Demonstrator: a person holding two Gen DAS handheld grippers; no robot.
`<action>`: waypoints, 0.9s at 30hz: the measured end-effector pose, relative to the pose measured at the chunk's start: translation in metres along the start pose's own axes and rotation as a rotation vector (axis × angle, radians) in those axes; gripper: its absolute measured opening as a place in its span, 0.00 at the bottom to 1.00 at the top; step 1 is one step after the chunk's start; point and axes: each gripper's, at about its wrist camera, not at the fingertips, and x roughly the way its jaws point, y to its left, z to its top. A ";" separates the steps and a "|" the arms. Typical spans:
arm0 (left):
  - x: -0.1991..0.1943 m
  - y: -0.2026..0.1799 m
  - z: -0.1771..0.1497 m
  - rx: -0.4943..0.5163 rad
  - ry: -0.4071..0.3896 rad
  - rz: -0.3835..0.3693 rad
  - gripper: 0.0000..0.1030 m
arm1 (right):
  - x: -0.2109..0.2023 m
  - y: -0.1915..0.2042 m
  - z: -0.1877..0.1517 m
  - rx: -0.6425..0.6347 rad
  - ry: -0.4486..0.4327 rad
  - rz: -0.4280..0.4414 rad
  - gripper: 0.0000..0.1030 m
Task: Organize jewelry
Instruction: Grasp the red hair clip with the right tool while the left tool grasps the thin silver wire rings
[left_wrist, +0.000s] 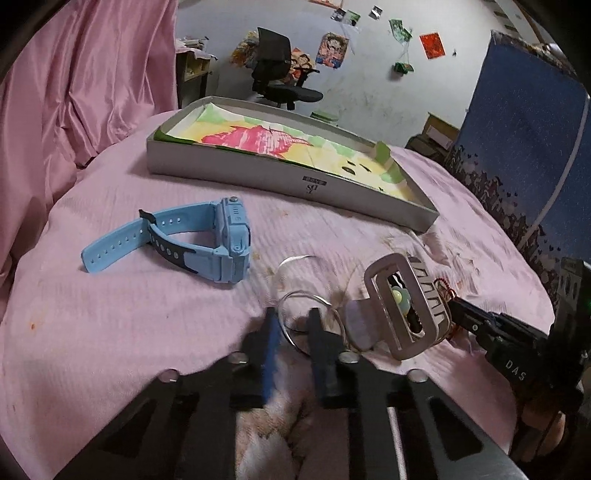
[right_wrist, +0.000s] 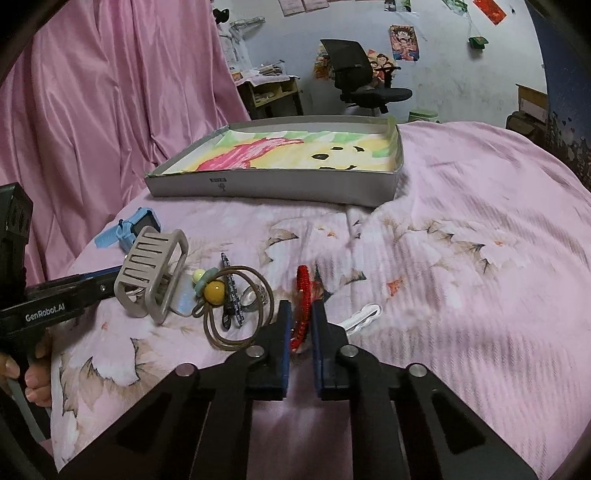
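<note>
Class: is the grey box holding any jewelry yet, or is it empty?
Empty. The box shows only its coloured paper lining; no jewelry lies inside.

Bare cloth (right_wrist: 461, 295) right of clutter (right_wrist: 221, 295)

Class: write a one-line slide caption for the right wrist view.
Right gripper shut on red bracelet beside hair accessories on pink bedding.

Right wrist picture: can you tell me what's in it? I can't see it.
The right gripper pinches a red woven bracelet lying on a pink flowered bedspread. To its left lie hair ties and a beige hair claw; a shallow box sits behind.
</note>
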 end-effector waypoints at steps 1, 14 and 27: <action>-0.002 0.001 -0.001 -0.006 -0.009 -0.012 0.07 | -0.001 0.000 0.000 -0.003 -0.003 -0.001 0.06; -0.037 -0.019 0.004 0.084 -0.135 -0.021 0.03 | -0.030 0.012 0.007 -0.069 -0.125 -0.005 0.04; -0.027 -0.028 0.080 0.108 -0.189 0.002 0.03 | -0.038 0.019 0.071 -0.117 -0.263 0.026 0.04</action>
